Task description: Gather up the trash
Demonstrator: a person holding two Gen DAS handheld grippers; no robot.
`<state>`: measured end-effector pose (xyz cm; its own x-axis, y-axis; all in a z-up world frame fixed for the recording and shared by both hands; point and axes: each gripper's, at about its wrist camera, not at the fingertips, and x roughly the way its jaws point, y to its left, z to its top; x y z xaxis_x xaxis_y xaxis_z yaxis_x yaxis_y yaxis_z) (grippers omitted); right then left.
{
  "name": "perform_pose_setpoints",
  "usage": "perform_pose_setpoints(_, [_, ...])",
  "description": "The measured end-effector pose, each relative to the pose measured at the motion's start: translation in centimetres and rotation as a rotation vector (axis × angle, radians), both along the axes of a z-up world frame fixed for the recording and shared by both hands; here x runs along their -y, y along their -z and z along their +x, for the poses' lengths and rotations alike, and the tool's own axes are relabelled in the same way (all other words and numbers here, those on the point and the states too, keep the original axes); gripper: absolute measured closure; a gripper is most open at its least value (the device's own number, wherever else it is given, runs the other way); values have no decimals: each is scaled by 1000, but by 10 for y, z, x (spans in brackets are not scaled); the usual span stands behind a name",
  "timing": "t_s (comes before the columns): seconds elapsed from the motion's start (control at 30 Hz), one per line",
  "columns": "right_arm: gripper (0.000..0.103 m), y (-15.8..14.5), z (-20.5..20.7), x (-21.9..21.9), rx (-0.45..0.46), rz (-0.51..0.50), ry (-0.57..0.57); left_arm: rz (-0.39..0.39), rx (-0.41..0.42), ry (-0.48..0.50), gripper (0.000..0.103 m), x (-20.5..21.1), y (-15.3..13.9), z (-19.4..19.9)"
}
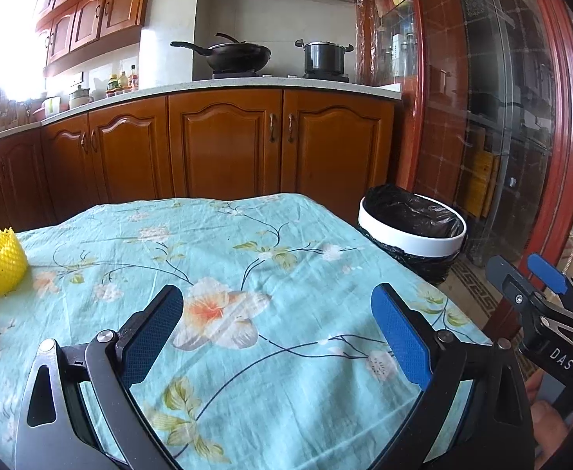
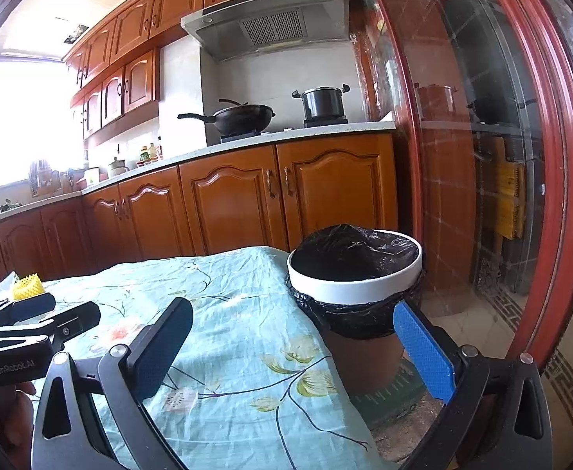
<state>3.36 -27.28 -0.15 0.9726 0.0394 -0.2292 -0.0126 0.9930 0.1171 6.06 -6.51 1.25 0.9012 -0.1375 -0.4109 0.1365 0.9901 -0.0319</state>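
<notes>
Both hand-held grippers hang over the table with their jaws spread wide and nothing between them. At the far left edge of the table (image 1: 247,243), on its floral turquoise cloth, stands a yellow foam fruit net (image 1: 1,261), with a bit of white crumpled paper (image 2: 2,286) just beside it in the right wrist view. Nearer the middle, the left hand-held gripper (image 1: 276,337) hovers above bare cloth. Further right, the right hand-held gripper (image 2: 292,348) is over the table's right edge. Beyond that edge, on the floor, stands a trash bin (image 2: 355,286) with a white rim and a black liner.
</notes>
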Motion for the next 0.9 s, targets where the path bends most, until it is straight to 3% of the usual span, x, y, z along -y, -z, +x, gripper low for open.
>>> perform_pose_setpoints(0.9, [0,-2,0,-3,-1,2,-11,16,2,-4,4,1,-3,2])
